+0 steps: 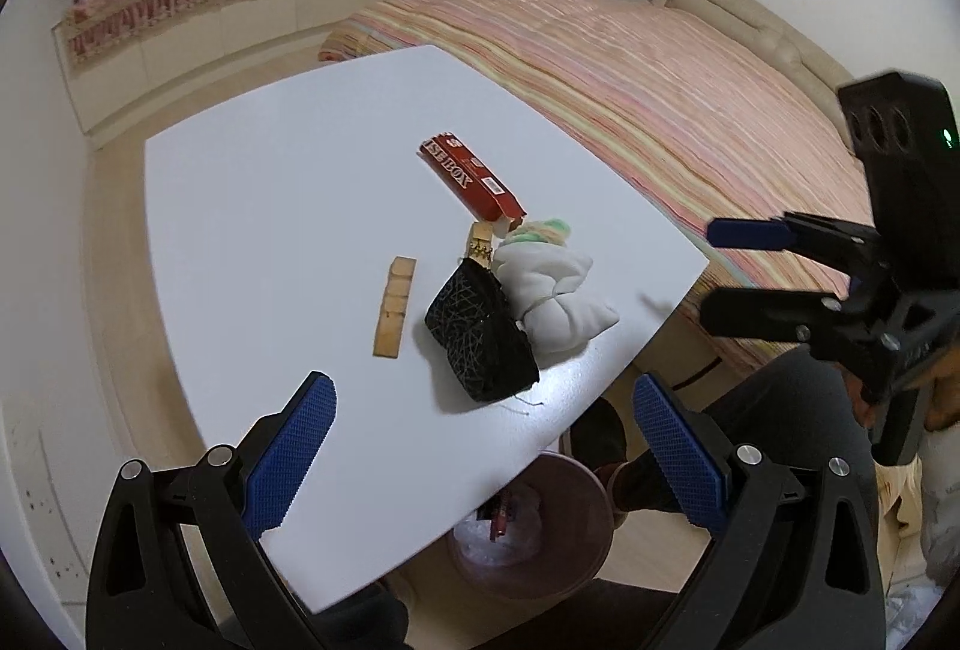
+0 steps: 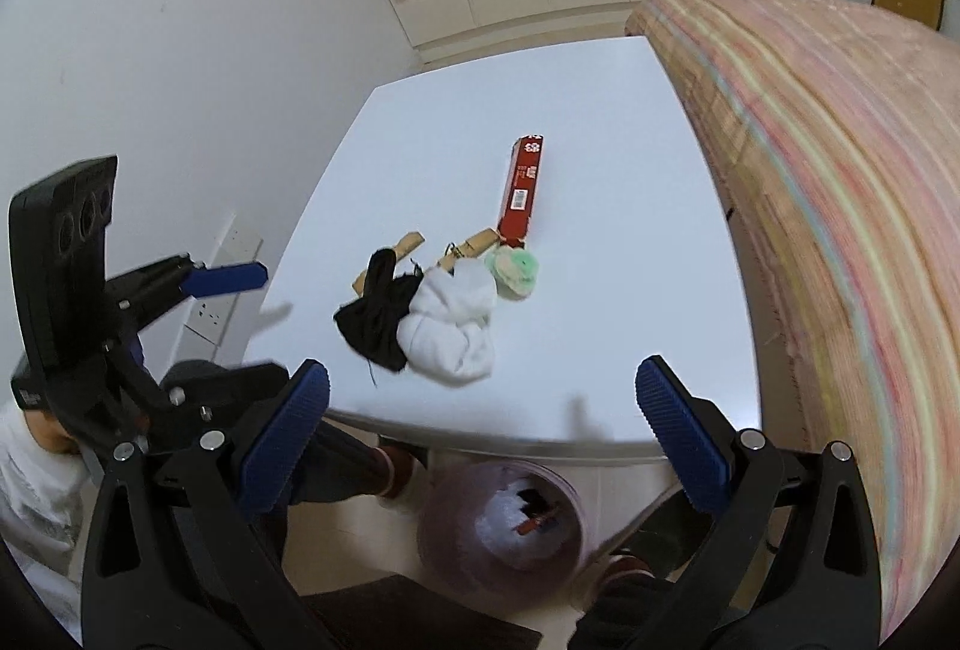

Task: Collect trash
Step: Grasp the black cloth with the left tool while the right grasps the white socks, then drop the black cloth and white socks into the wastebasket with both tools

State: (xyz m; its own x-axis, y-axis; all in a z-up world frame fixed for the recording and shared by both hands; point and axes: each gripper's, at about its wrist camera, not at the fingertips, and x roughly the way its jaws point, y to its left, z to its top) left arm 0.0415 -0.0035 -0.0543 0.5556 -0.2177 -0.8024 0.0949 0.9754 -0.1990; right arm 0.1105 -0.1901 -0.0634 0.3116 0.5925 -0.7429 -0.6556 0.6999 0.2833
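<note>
On the white table [image 1: 270, 206] [image 2: 600, 158] lie a long red box [image 1: 471, 176] [image 2: 523, 191], a black cloth pouch [image 1: 483, 335] [image 2: 378, 311], a white sock bundle [image 1: 555, 293] [image 2: 456, 326], a green-white crumpled ball [image 1: 543, 230] [image 2: 513, 269] and wooden clips [image 1: 395, 305] [image 2: 408, 245]. My left gripper [image 1: 480, 470] is open and empty above the table's near edge; it also shows in the right wrist view [image 2: 240, 314]. My right gripper [image 2: 480, 446] is open and empty off the near edge; it shows at the right of the left wrist view [image 1: 729, 269].
A purple trash bin [image 2: 501, 524] [image 1: 534, 524] with a bag liner and some trash stands on the floor under the table's near edge. A striped bed [image 1: 660, 80] [image 2: 840, 170] borders the table. A wall socket [image 2: 222, 284] is on the wall.
</note>
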